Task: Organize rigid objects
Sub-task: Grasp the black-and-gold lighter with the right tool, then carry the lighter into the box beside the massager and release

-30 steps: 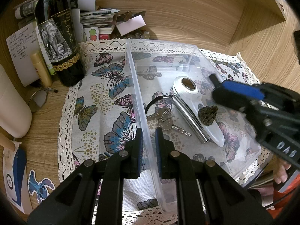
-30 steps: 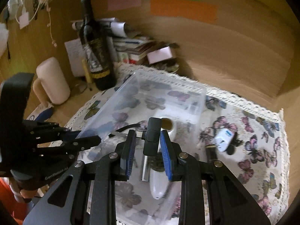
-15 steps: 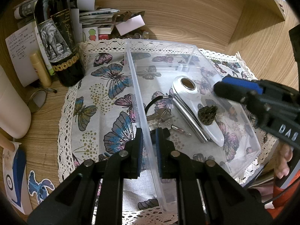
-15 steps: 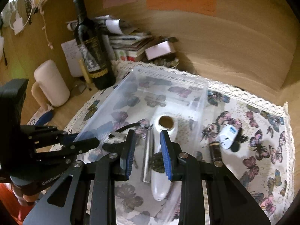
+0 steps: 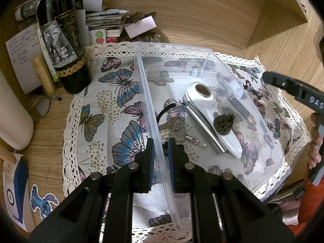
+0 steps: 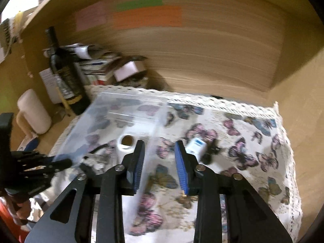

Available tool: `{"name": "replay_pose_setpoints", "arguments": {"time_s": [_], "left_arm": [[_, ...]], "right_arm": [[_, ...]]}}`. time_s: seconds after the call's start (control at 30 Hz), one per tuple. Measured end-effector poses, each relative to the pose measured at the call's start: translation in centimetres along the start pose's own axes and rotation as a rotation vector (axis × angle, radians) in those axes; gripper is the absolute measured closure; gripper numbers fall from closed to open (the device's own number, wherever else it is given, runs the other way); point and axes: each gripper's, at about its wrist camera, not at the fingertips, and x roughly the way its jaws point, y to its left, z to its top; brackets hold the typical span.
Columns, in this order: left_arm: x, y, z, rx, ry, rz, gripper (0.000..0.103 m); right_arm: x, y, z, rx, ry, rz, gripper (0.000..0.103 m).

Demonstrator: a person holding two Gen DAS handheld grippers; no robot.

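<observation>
Clear bin (image 5: 149, 93) wall clamped between left hand-held gripper (image 5: 161, 154) pads, keys (image 5: 178, 129) just beyond

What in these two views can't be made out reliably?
- Right wrist view: motion blur smears the white-and-blue item on the cloth; its type is unreadable.
- Left wrist view: the dark tube shows only through the clear box wall; inside or outside, unclear.
- Left wrist view: the right gripper fingertips are cut off.

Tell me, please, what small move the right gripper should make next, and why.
Probably ease the open right gripper forward to straddle the small white object on the butterfly cloth. It lies outside the clear bin, whose wall the left gripper clamps.
</observation>
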Motion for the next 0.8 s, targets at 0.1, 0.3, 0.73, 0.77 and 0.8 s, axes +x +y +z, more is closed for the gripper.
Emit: {"name": "replay_pose_setpoints", "arguments": {"time_s": [0.1, 0.3, 0.73, 0.77, 0.8], "left_arm": [[0.0, 0.0, 0.0, 0.002, -0.001, 0.002, 0.091], [0.0, 0.0, 0.0, 0.001, -0.001, 0.0, 0.091], [0.0, 0.0, 0.0, 0.001, -0.001, 0.0, 0.091], [0.0, 0.0, 0.0, 0.001, -0.001, 0.0, 0.091], [0.0, 0.0, 0.0, 0.0, -0.001, 0.0, 0.091]], "right_arm": [[1.3, -1.1, -0.8, 0.009, 0.049, -0.026, 0.071], [4.7, -2.4, -2.8, 0.01, 0.152, -0.062, 0.071], [8.9, -3.5, -4.8, 0.012, 0.25, -0.054, 0.081], [8.8, -3.5, -4.8, 0.009, 0.248, -0.052, 0.081], [8.6, -3.5, -4.8, 0.01, 0.24, -0.056, 0.081]]}}
